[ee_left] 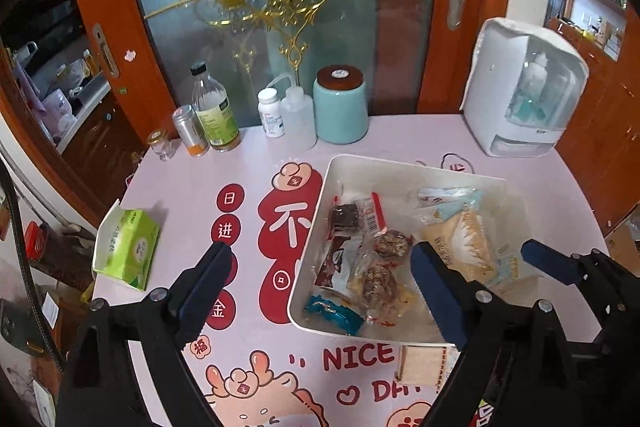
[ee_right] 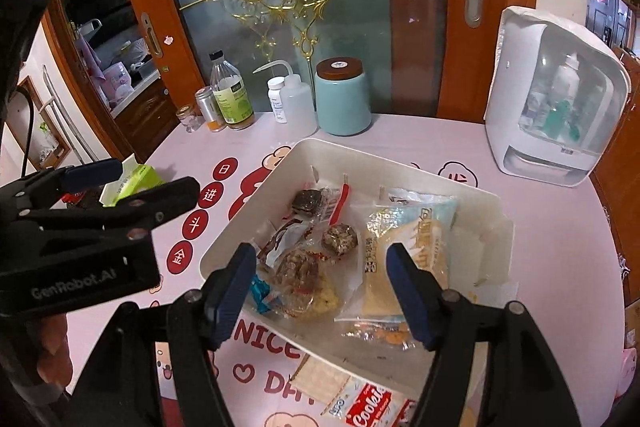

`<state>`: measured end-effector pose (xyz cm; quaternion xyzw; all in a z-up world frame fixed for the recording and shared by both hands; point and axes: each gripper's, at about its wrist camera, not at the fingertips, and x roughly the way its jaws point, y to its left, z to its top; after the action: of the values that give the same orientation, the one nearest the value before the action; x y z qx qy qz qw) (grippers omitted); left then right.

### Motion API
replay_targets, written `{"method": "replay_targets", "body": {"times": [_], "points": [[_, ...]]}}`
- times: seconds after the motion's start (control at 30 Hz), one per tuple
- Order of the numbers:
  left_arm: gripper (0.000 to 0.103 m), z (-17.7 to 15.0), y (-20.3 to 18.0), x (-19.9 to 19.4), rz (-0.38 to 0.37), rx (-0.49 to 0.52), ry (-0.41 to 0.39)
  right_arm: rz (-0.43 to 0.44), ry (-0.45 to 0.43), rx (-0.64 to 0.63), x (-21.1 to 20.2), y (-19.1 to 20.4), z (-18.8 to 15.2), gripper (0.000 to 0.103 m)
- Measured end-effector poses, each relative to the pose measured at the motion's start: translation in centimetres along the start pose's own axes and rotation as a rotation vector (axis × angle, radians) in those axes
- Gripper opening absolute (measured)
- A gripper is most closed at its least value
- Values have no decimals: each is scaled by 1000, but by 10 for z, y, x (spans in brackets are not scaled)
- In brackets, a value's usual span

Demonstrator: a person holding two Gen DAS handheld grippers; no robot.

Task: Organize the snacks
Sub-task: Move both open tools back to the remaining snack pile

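Pink surface (ee_right: pixel 520 155) carrying a white tray (ee_right: pixel 248 195) of snacks. Cookie packet (ee_right: pixel 366 401) lies outside the tray's near wall, directly beneath the right claw (ee_right: pixel 320 291), long axis crosswise. Both claws, left claw (ee_left: pixel 320 279) included, stand apart, empty.
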<state>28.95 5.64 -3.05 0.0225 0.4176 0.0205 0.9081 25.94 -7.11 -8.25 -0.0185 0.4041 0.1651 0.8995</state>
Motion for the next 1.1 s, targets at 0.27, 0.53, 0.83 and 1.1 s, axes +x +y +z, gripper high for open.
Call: {"method": "replay_targets", "body": {"times": [0.27, 0.53, 0.83, 1.1], "points": [[90, -16, -24, -53, -4, 71, -91, -12, -16, -31, -37, -3, -21, 68], [91, -39, -53, -94, -52, 137, -143, -10, -9, 8, -76, -26, -59, 68], [91, -71, -79, -112, -137, 164, -136, -55, 2, 115, -110, -74, -113, 69], [91, -102, -100, -91, -165, 196, -57, -88, 51, 226, -110, -117, -154, 69]]}}
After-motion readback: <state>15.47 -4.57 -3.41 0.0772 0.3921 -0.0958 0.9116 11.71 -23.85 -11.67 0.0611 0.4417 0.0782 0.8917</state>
